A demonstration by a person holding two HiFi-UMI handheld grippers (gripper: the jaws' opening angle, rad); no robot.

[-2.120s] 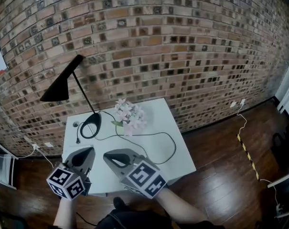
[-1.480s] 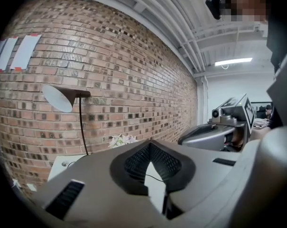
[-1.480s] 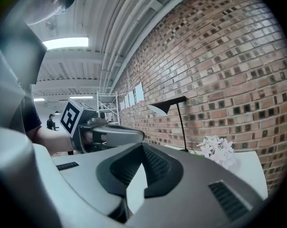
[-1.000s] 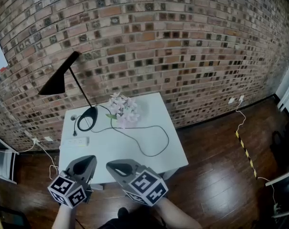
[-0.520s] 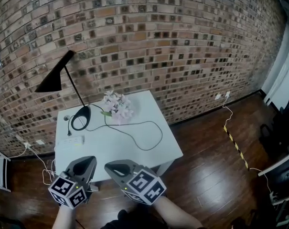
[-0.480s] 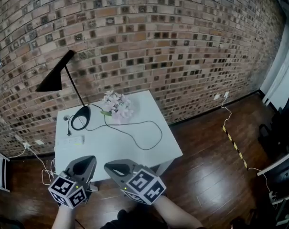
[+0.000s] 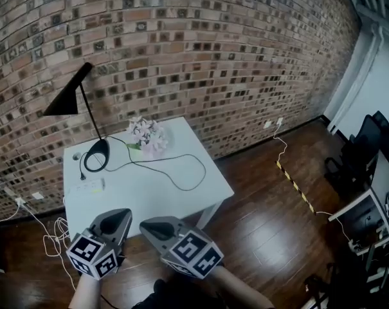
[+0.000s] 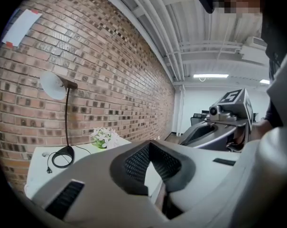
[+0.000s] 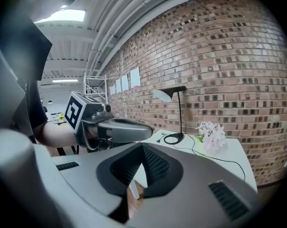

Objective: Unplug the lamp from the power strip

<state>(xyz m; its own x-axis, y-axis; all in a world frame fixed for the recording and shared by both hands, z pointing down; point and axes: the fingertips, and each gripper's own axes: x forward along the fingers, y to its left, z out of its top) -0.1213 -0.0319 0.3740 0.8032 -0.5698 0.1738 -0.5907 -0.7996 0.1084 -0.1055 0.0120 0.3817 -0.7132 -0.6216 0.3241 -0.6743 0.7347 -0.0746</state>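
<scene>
A black lamp (image 7: pixel 78 108) stands at the back left of the white table (image 7: pixel 149 195), its ring base (image 7: pixel 96 154) beside pink flowers (image 7: pixel 144 134). Its black cord (image 7: pixel 175 172) loops across the top and ends in a plug (image 7: pixel 81 175) lying loose on the table. The white power strip (image 7: pixel 85 187) lies just in front of that plug, apart from it. My left gripper (image 7: pixel 117 216) and right gripper (image 7: pixel 146 225) hover shut and empty, short of the table's near edge. The lamp (image 8: pixel 65 122) shows in the left gripper view beyond the left gripper (image 8: pixel 150 148), and the lamp (image 9: pixel 179 113) beyond the right gripper (image 9: pixel 142 151).
A brick wall (image 7: pixel 200 50) backs the table. White cable (image 7: pixel 49 230) trails from the strip to the wooden floor at left. Yellow-black tape (image 7: pixel 292 184) and a thin white cable lie on the floor at right, with a desk and chairs (image 7: pixel 368 205) beyond.
The view has drawn back from the table and swung right, so the table looks smaller and sits further left. Both grippers stay shut, side by side.
</scene>
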